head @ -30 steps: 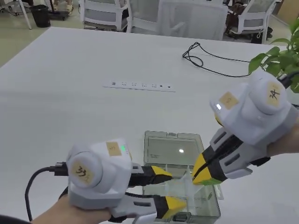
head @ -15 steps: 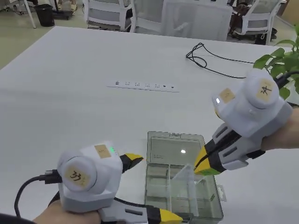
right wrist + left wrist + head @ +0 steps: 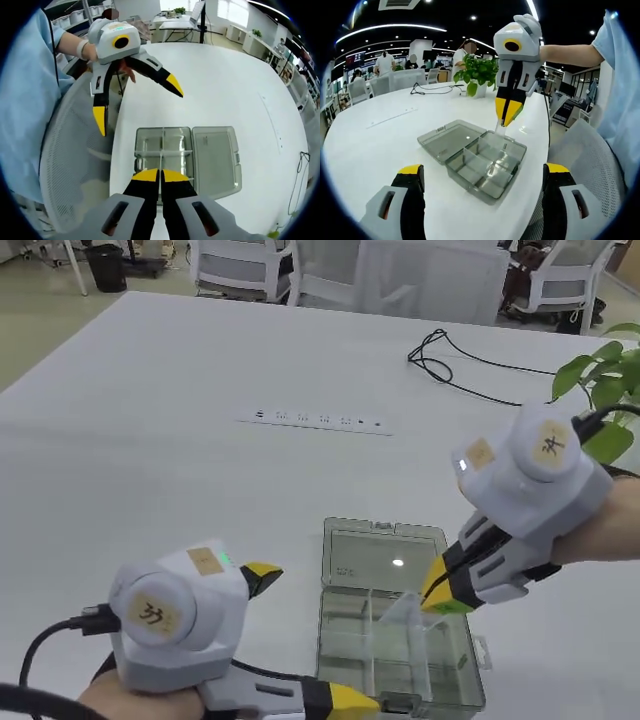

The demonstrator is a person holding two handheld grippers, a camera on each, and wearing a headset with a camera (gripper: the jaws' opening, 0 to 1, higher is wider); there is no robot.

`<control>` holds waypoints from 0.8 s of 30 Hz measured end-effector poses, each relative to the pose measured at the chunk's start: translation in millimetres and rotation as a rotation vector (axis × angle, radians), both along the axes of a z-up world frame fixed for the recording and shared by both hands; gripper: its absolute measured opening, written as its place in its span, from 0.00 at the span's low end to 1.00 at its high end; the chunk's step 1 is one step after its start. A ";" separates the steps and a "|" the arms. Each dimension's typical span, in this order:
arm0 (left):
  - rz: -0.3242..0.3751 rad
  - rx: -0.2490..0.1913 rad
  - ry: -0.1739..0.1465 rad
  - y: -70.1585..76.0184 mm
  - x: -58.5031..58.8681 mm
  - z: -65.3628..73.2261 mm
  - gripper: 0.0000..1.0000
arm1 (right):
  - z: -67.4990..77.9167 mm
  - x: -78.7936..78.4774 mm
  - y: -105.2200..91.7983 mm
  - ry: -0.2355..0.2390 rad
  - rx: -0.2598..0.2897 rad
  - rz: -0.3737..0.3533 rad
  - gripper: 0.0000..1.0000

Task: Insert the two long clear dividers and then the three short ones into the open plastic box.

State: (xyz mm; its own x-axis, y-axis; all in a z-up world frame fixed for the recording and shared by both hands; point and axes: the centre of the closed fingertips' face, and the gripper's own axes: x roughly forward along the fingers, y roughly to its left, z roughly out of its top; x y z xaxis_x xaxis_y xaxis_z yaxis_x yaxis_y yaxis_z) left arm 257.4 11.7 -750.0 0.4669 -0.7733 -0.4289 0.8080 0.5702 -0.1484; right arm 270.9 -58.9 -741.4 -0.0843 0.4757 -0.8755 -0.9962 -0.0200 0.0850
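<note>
Since the earlier picture, the left gripper (image 3: pixel 306 638) has pulled back from over the box (image 3: pixel 326 645) toward the person's left, and its jaws have gone from partly open to wide apart. It holds nothing. In the left gripper view its two yellow tips stand far from each other, on both sides of the box, without touching it.

The right gripper (image 3: pixel 437 602) stays above the right side of the box, pointing down. Its jaws are pressed together on the upper corner of a clear divider (image 3: pixel 398 618). The divider hangs tilted, and its lower edge reaches into the base of the box; whether it already sits in a slot cannot be told.

The box lies open on the white table (image 3: pixel 150 440), near the edge closest to the person. Its lid (image 3: pixel 380 552) lies flat on the far side of the base. Inside the base, clear walls already stand and cut it into compartments; their exact number is not clear.

Farther on the table lie a white power strip (image 3: pixel 315 420) and a black cable (image 3: pixel 450 365). A green plant (image 3: pixel 600 365) is at the right.
</note>
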 end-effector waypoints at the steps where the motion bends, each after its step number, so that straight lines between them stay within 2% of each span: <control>1: 0.000 0.000 0.001 0.2 -0.3 -0.4 1.00 | -1.4 0.6 -0.8 0.000 -0.001 -0.001 0.02; 13: 0.004 0.001 0.013 1.3 -3.1 -4.0 1.00 | -10.3 4.8 -3.1 0.000 -0.001 -0.014 0.02; 14: 0.003 0.000 0.014 1.3 -3.4 -4.1 1.00 | -11.1 3.6 -2.9 0.014 -0.003 -0.021 0.02; 16: 0.005 0.000 0.012 1.7 -2.9 -4.2 1.00 | -13.0 4.4 -3.1 0.002 -0.007 -0.009 0.02; 24: 0.005 -0.003 0.020 2.0 -2.9 -4.5 0.99 | -17.9 3.6 -2.4 0.004 -0.005 -0.007 0.02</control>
State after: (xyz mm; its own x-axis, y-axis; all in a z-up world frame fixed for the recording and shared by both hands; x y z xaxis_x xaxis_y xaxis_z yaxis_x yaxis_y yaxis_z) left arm 254.5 13.7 -754.4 0.4624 -0.7724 -0.4354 0.8019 0.5738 -0.1662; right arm 274.6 -61.3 -759.4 -0.0846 0.4716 -0.8777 -0.9959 -0.0123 0.0893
